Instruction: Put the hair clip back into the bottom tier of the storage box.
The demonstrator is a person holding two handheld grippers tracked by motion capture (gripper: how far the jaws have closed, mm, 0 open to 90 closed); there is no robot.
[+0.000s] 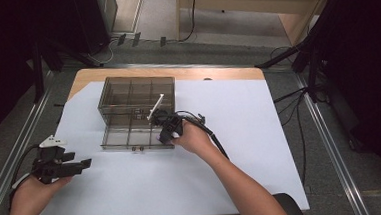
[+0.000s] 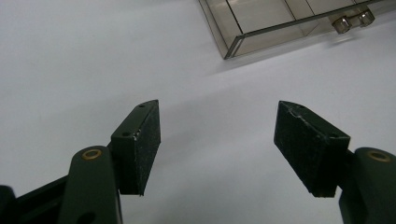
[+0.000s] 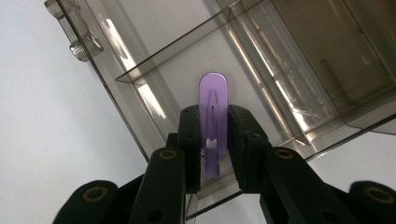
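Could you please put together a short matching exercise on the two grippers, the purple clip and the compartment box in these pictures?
Things:
1. left gripper
2. right gripper
3. purple clip
4. compartment box

States:
A. smoky and see-through, on the white sheet
B. jaws wide apart, nothing between them
C. pinched between two black jaws
D. closed on a thing over the box's near right corner

Pairs: 1-B, 2-D, 3-C, 4-A

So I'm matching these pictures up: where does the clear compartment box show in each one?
High view: the compartment box sits mid-table on the white sheet.
Left gripper view: its corner at top right.
Right gripper view: across the upper frame, behind the purple clip.
Shared landmark: the box's near-edge latches.
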